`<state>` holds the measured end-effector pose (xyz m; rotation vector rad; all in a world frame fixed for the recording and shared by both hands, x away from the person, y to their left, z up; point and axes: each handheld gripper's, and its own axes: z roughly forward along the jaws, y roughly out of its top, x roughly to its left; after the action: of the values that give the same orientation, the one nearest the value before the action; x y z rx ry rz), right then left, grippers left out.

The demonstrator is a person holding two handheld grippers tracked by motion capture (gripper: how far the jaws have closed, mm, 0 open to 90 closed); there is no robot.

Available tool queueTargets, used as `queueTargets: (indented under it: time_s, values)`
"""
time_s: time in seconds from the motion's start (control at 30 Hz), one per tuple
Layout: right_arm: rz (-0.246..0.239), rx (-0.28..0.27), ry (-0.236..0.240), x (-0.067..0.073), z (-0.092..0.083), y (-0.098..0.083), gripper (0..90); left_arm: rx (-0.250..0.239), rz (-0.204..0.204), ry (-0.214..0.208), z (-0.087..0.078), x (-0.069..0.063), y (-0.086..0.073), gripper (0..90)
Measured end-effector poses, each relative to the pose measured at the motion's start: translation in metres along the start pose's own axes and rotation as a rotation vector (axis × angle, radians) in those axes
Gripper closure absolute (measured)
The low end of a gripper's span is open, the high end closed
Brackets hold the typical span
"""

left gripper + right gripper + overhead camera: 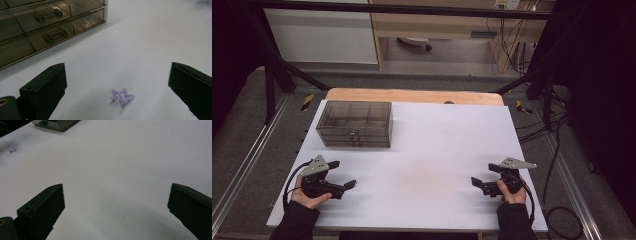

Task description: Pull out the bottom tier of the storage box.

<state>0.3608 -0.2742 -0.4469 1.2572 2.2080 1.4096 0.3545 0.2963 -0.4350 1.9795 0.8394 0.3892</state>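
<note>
On the white table (427, 150), the smoky drawer box (355, 124) sits at eleven o'clock. The left gripper (117, 82), jaws wide apart, frames a small purple star (122, 96) lying between them; next, likely lower and close. The right gripper (116, 202) waits at four o'clock, jaws spread, empty.

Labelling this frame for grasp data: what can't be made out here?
- Small lilac star-shaped clip: in the right gripper view just a faint blurred speck, too small to tell shape.
- Smoky transparent plastic drawer box: cut off by the left gripper view's top and left edges; contents unreadable through dark plastic. High view: too small to tell.
- Left tool: jaw bases cut by bottom edge.
</note>
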Motion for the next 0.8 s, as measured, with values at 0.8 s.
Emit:
queueTargets:
  time_s: [0.8]
  values:
    - [-0.003, 0.008, -0.009, 0.001, 0.001, 0.0, 1.8, 0.086, 0.143, 0.063, 0.001, 0.002, 0.013, 2.2]
